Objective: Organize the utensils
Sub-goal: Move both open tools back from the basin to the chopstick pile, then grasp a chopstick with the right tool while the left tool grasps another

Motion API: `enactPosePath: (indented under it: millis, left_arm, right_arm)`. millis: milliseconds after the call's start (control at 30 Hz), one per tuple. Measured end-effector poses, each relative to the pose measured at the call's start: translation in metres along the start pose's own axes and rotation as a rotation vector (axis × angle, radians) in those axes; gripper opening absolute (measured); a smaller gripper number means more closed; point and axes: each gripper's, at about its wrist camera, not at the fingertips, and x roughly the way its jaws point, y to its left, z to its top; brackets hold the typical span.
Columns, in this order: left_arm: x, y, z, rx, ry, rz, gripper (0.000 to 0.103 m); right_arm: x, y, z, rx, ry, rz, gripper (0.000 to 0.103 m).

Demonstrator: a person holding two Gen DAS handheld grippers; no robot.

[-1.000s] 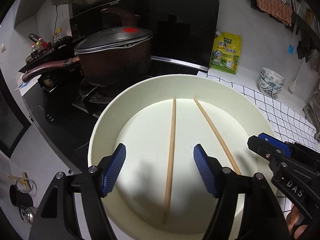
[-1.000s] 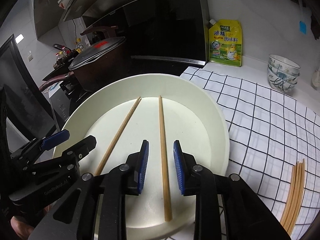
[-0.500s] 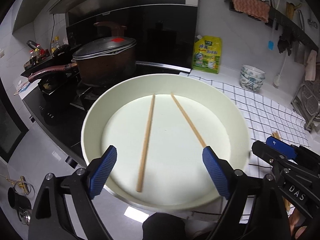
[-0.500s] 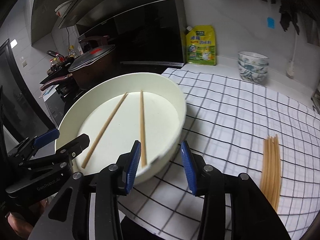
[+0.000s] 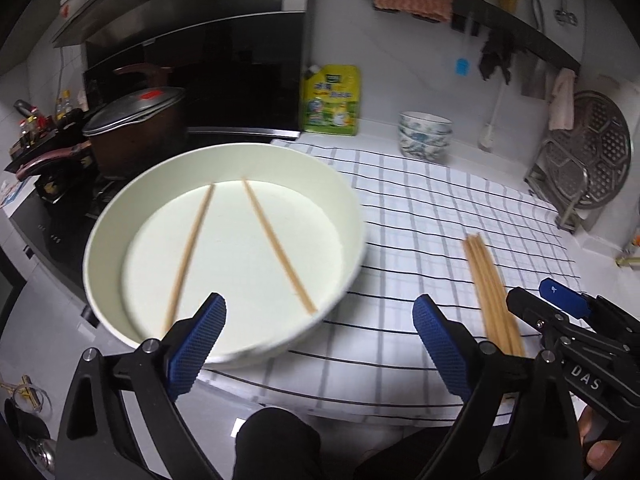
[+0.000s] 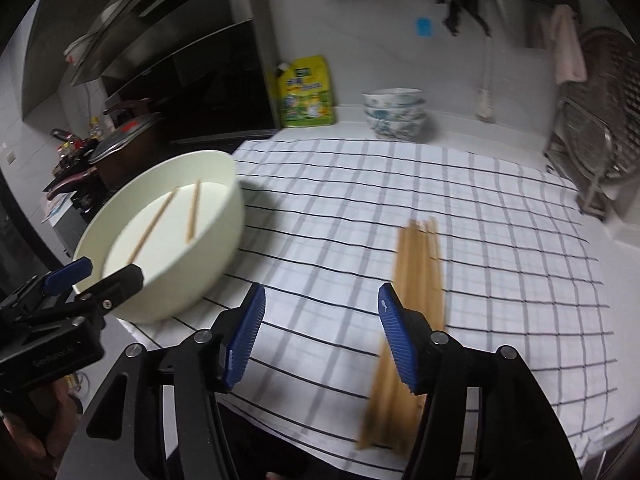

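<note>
Two slim, pale wooden chopsticks (image 5: pixel 191 253) lie apart in a wide cream bowl (image 5: pixel 120 208), splayed like a narrow V; a loose bundle of matching chopsticks (image 6: pixel 416 280) lies well to its right on a white checked cloth (image 6: pixel 500 240); the left gripper (image 5: pixel 318 344) hangs over the bowl's near rim, its jaws opening with nothing between them; the right gripper (image 6: pixel 322 336) hovers above the cloth beside the bundle, its jaws opening, gripping nothing.
</note>
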Motion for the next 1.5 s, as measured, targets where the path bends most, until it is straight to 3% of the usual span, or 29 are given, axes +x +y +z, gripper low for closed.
enactPosePath:
  millis: [233,467,1067,1500]
  left_arm:
    - [0.007,-0.049,-0.01,0.049,0.017,-0.076,0.093]
    - [0.029,-0.086,-0.026,0.095,0.07,-0.09,0.093]
    - [0.074,-0.1,-0.037,0.073,0.151,-0.039,0.093]
    - [0.092,-0.124,-0.041,0.067,0.185,-0.067,0.093]
  right_arm:
    - [-0.006,-0.057,-0.022,0.086,0.024,-0.079,0.057]
    - [0.01,-0.092,-0.037,0.117,0.083,-0.122,0.057]
    - [0.069,-0.093,-0.034,0.023,0.159,-0.139,0.057]
    - [0.062,-0.126,-0.04,0.077,0.151,-0.16,0.057]
